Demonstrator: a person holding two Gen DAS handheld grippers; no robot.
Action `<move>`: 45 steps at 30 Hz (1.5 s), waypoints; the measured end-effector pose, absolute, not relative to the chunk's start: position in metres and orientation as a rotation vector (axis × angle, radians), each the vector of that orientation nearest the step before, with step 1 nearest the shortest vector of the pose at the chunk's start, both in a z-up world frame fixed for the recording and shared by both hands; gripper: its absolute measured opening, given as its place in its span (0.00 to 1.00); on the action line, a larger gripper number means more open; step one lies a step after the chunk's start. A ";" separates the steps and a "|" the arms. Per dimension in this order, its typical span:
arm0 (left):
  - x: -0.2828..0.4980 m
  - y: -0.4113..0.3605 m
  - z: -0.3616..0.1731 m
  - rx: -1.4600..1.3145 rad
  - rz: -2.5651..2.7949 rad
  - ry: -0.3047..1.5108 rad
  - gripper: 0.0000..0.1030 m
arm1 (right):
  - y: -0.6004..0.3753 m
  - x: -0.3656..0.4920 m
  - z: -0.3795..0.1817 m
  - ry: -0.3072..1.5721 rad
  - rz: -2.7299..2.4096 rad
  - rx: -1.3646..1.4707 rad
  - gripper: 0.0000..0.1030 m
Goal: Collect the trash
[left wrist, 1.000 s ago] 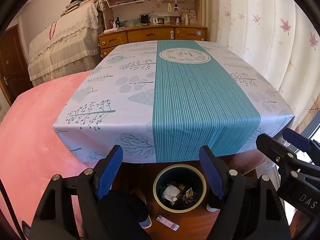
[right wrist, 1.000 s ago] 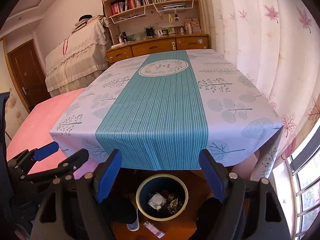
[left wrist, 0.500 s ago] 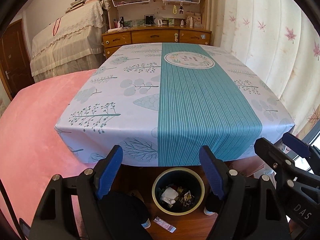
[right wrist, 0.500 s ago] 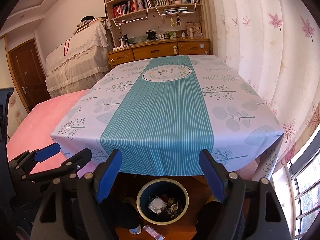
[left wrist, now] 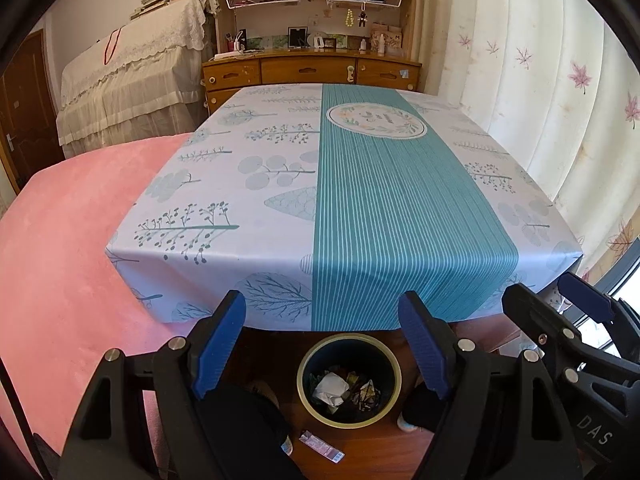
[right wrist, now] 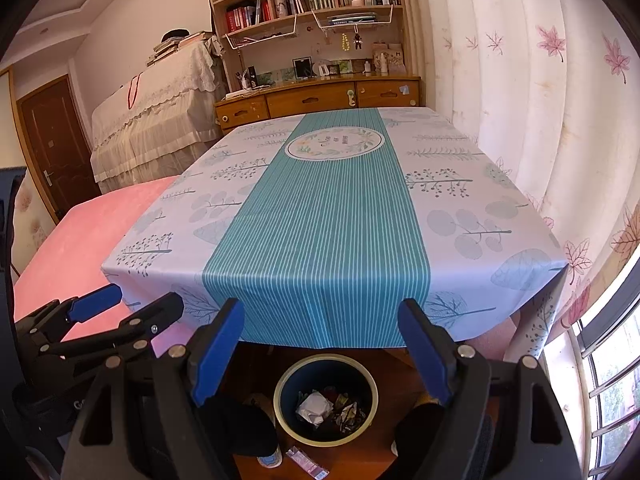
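A bright room with a wooden bookshelf and drawer unit (left wrist: pixel 312 68) at the far wall, a pale curtain printed with pink leaves (left wrist: pixel 540 80) on the right and a lace-covered piece of furniture (left wrist: pixel 132 88) on the far left surrounds a table under a white leaf-patterned cloth with a broad teal striped band down its middle (left wrist: pixel 400 208). A pink plush surface (left wrist: pixel 68 240) lies left of the table. On the wooden floor just below the table's near edge stands a round dark-blue bin with a yellowish rim (left wrist: pixel 305 376); inside it lie the collected trash pieces, a crumpled white paper and several crinkled wrappers (left wrist: pixel 344 390). One small pinkish flat wrapper (left wrist: pixel 322 445) lies on the floor outside the bin, near its front left side, apart from the rim. The left gripper (left wrist: pixel 322 344) hangs above the bin with its blue-padded jaws spread wide and nothing between them. The right gripper (right wrist: pixel 322 344) is beside it on the right, likewise released and empty, its pads framing the bin from above; in its view the left tool appears at the lower left. Dark shoes of the person show at the bottom edge on both sides of the bin.
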State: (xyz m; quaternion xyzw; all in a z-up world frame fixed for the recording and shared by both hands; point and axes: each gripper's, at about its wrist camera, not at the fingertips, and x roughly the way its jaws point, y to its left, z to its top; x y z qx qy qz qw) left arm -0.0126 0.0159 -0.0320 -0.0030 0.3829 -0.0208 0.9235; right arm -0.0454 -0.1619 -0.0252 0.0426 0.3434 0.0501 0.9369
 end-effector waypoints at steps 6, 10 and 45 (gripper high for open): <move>-0.013 0.016 -0.030 -0.003 -0.038 0.785 0.75 | -0.160 -0.045 -0.025 0.709 0.104 0.083 0.78; -0.007 0.020 -0.035 0.005 -0.021 0.808 0.75 | -0.157 -0.038 -0.030 0.728 0.117 0.084 0.78; -0.004 0.014 -0.011 -0.004 -0.007 0.699 0.75 | -0.159 -0.041 0.001 0.609 0.096 0.072 0.78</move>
